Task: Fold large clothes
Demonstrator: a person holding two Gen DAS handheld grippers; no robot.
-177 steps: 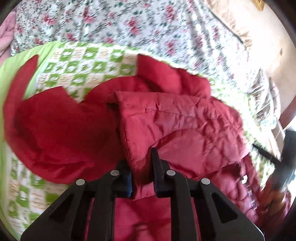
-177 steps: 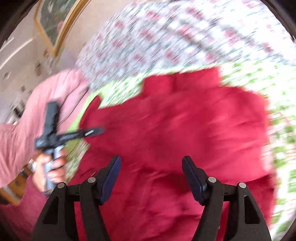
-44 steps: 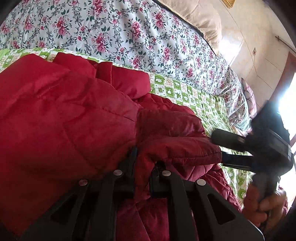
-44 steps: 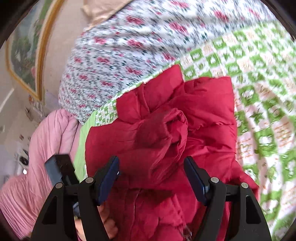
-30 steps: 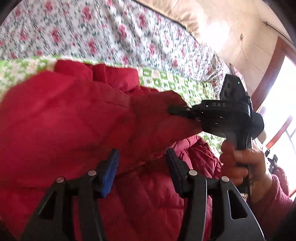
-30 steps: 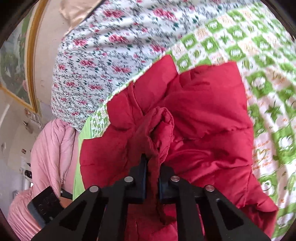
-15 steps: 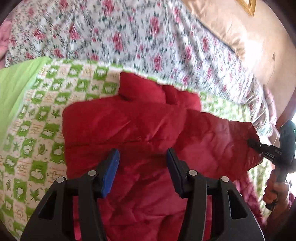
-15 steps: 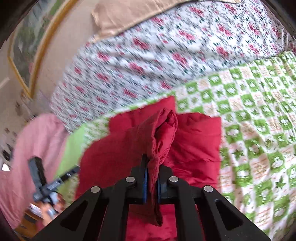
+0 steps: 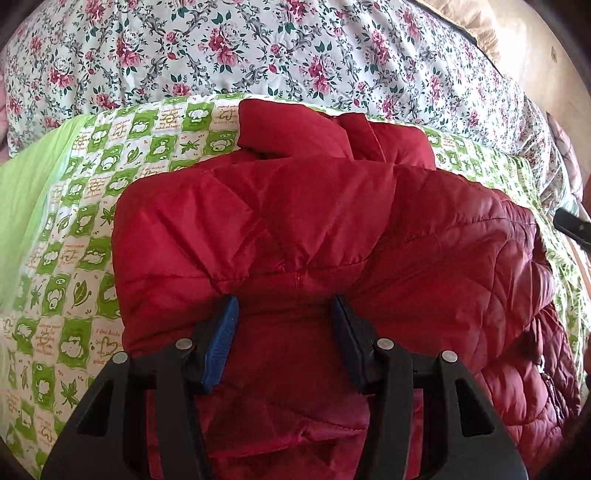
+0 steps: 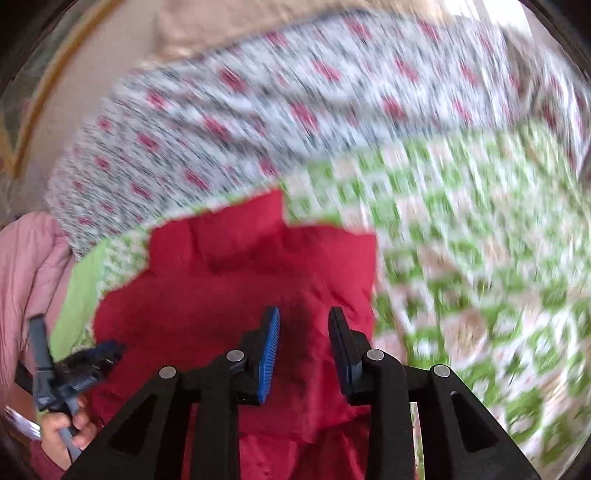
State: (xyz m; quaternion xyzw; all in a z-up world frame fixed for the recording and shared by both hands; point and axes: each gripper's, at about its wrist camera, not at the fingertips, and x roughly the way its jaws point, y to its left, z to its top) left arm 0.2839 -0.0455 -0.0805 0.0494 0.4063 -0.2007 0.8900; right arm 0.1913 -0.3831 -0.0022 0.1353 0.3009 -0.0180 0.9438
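Observation:
A red quilted puffer jacket (image 9: 314, 229) lies folded on a green-and-white checked blanket (image 9: 85, 206), its sleeve laid across the body and its collar (image 9: 295, 129) at the far side. My left gripper (image 9: 284, 314) is open, its jaws just above the jacket's near fold, holding nothing. In the blurred right wrist view the jacket (image 10: 229, 288) lies below my right gripper (image 10: 303, 325), which is open and empty above its right part. The left gripper also shows in the right wrist view (image 10: 74, 373), held in a hand. The right gripper's tip shows at the left wrist view's right edge (image 9: 572, 225).
A floral bedsheet (image 9: 295, 48) covers the bed beyond the blanket. A pink garment (image 10: 26, 280) lies at the left. A beige pillow (image 10: 229, 33) and a framed picture (image 10: 37, 92) are at the back. The blanket (image 10: 480, 240) stretches to the right of the jacket.
My right gripper has let go of the sleeve and opened; the sleeve now lies across the jacket. My left gripper stays open and has moved closer over the jacket.

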